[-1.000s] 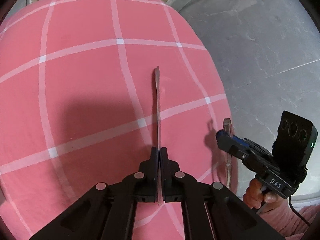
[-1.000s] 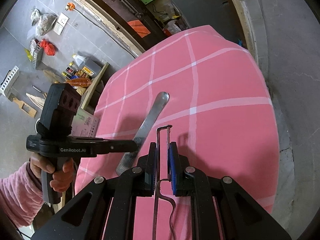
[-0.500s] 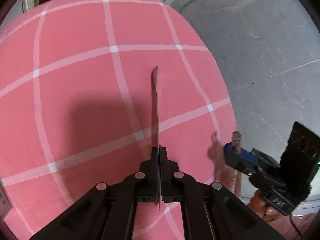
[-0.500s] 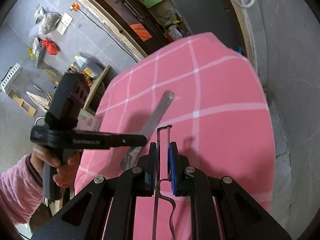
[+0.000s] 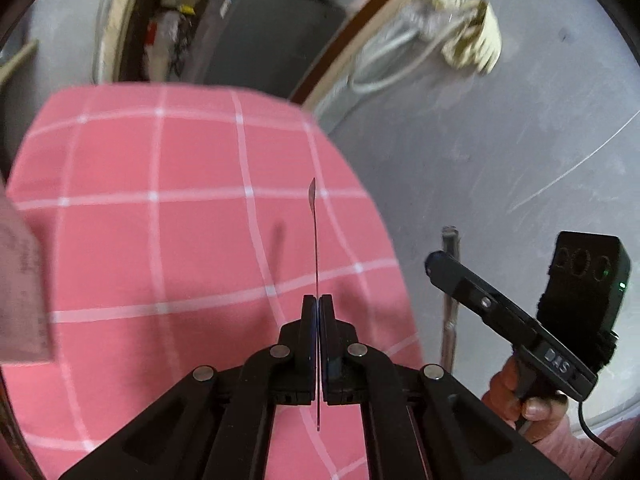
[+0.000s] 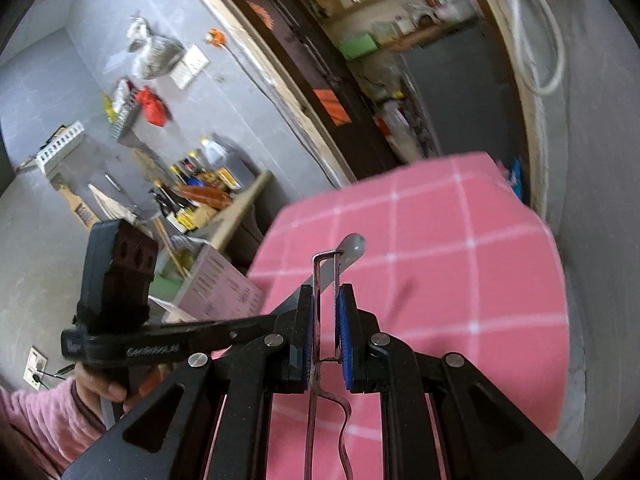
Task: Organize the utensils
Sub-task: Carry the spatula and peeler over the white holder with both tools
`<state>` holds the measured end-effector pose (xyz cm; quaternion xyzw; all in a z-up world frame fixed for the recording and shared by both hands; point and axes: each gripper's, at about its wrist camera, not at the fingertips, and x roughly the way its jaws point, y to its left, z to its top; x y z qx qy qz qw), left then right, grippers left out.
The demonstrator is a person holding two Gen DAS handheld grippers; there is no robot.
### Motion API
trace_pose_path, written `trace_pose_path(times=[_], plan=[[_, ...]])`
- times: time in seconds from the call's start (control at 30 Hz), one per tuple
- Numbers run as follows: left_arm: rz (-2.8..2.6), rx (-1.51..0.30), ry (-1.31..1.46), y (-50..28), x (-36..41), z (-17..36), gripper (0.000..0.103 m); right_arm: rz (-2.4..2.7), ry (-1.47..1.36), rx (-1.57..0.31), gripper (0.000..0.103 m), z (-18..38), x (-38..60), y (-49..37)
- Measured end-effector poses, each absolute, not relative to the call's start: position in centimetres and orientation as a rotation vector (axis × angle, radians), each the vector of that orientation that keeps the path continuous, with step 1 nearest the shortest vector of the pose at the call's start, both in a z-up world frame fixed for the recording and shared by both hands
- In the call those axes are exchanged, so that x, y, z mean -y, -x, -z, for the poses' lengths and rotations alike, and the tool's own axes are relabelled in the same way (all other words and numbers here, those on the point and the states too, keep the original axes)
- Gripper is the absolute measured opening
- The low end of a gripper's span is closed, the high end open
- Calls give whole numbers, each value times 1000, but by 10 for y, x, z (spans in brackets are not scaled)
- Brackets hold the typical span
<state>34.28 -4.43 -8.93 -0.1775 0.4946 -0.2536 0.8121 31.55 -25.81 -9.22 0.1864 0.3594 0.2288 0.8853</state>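
Knife [image 5: 316, 240] clamped in left gripper [image 5: 318, 322], peeler [image 6: 326, 280] in right gripper [image 6: 325, 332], both above the pink cloth's [image 5: 160, 240] edge.

Pink checked cloth [image 5: 160, 240]; grey floor [image 5: 500, 140]; cluttered shelf [image 6: 200, 188] by wall.

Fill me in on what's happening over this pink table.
A person holds a gripper in each hand above the pink checked tablecloth. The left gripper is shut on a flat metal utensil, seen edge-on. The right gripper is shut on a wire-framed peeler. Both utensils are in the air, not yet set down anywhere.
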Motion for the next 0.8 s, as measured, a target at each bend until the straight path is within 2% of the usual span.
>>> trace_pose_path(times=[0.4, 0.57, 0.8], plan=[[393, -658, 543, -288, -77, 0, 2, -633, -455, -478, 11, 19, 161, -339], [324, -500, 634, -290, -131, 2, 2, -704, -501, -366, 11, 16, 108, -345], [338, -357, 706, -301, -169, 28, 2, -740, -478, -224, 11, 36, 58, -345]])
